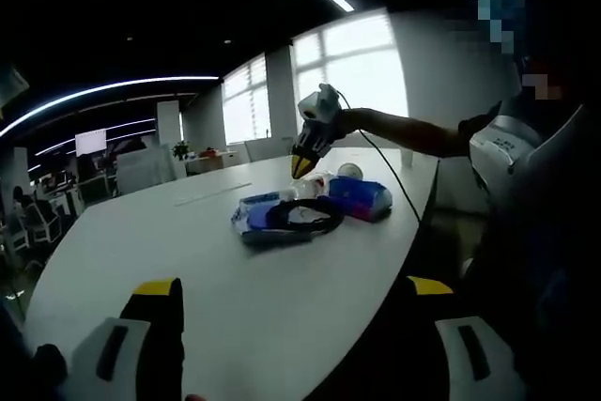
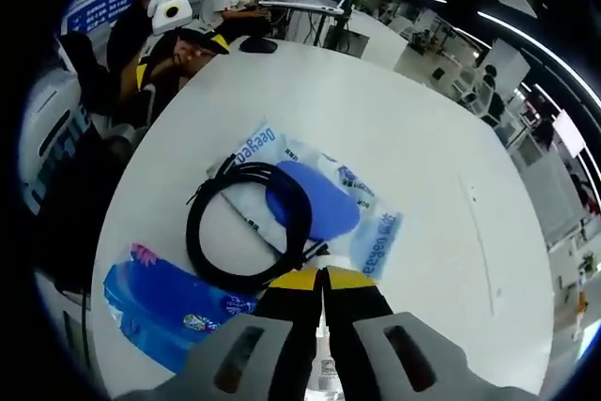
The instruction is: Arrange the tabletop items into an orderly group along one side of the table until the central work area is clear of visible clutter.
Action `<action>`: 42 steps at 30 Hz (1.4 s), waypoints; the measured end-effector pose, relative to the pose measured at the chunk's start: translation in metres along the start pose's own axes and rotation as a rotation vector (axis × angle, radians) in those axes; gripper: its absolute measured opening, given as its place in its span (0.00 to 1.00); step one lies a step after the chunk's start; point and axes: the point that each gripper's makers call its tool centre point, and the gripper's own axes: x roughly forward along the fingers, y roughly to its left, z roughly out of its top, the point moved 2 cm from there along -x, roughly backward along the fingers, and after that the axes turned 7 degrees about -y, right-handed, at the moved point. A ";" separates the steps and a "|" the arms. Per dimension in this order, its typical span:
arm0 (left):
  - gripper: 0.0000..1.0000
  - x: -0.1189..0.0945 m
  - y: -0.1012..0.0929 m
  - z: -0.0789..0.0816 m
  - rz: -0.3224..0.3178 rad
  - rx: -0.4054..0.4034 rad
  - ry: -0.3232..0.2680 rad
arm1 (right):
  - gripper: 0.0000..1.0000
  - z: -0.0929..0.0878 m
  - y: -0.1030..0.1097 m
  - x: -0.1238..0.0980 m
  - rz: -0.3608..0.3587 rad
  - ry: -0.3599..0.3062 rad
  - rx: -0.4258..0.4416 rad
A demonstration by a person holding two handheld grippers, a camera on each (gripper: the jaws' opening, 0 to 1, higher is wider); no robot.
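Grouping step under way: right claw [image 2: 323, 281], jaws pressed together on nothing, hovers at 6 o'clock of the black cable coil [image 2: 246, 224] lying on the wipes pack [image 2: 315, 199] mid-desk [image 2: 394, 110]; left claw [image 1: 291, 312] spread, idle; next needs opening over the coil.

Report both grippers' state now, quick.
Left gripper: open, holding nothing.
Right gripper: fingers shut together above the coiled cable; nothing visibly held.

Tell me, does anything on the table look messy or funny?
Yes. The black coiled cable lies loosely on the pale blue plastic packet, one side overhanging onto the white table, its ends sticking out. A bright blue tissue pack lies beside them. Nothing looks spilled or broken.
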 end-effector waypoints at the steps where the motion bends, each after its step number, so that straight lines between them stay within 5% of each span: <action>1: 0.96 0.000 0.000 0.000 0.001 0.000 0.000 | 0.00 0.000 0.001 0.000 0.000 0.000 0.000; 22: 0.96 -0.001 -0.002 -0.001 0.003 0.000 0.001 | 0.00 0.003 0.007 0.004 0.013 -0.006 0.015; 42: 0.96 -0.003 -0.004 -0.003 -0.002 -0.002 0.000 | 0.16 -0.004 0.000 0.016 0.021 0.050 0.016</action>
